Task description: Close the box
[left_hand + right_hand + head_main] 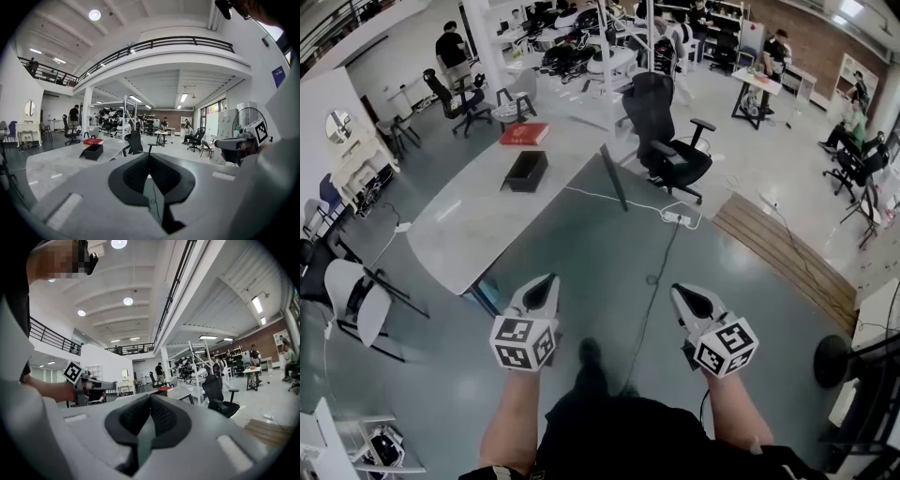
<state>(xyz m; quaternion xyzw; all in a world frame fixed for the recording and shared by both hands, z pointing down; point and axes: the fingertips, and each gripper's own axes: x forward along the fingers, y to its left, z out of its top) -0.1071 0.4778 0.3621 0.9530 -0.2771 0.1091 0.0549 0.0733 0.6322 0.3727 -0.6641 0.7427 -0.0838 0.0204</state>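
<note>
Box [526, 171] on table [469, 220], lid [524, 134] just behind; chair [670, 150] right of table.

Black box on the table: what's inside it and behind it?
The box stands open, its inside only dark: contents cannot be made out from here. A flat red thing lies on the table behind it.

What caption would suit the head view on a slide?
A person holds the left gripper and right gripper, both shut, facing a table bearing an open black box.
</note>
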